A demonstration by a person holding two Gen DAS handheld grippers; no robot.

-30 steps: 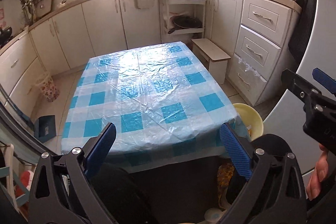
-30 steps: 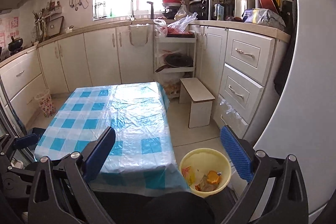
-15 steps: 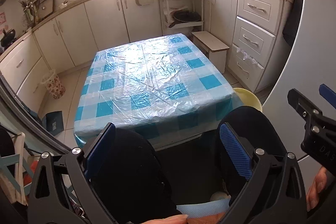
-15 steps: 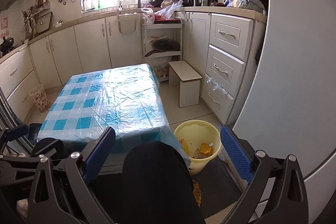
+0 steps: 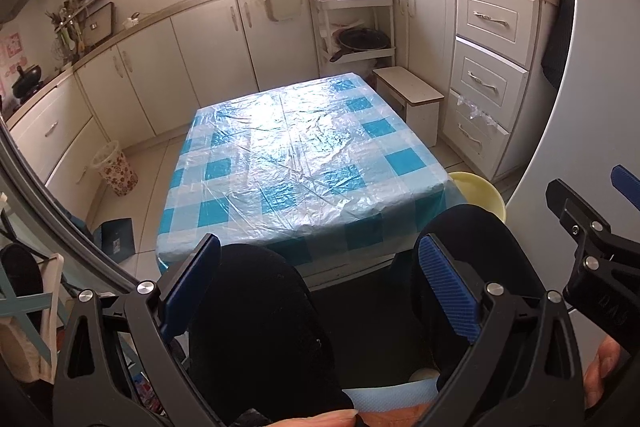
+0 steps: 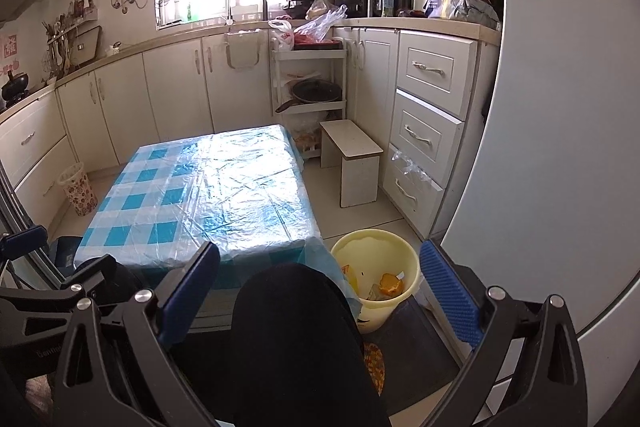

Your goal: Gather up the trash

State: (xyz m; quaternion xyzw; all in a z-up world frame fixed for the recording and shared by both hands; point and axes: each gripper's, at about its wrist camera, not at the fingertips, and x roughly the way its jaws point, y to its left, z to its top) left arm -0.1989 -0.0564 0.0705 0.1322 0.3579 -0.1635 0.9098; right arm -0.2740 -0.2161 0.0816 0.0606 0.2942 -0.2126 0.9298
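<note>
Both claws, left [image 5: 320, 277] and right [image 6: 320, 281], are spread and hold nothing; ahead lies the checked desk [image 6: 208, 187], with the yellow bin [image 6: 374, 267] holding what looks like wrappers just beyond the right claw.

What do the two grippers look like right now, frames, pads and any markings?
Both look alike: the left gripper and the right gripper have black angular frames with triangular cut-outs and silver bolt heads. Each finger carries a blue ribbed pad. In the left wrist view, the right gripper's body shows faint embossed lettering, too blurred to read. No cables show. The person's legs are in black.
</note>
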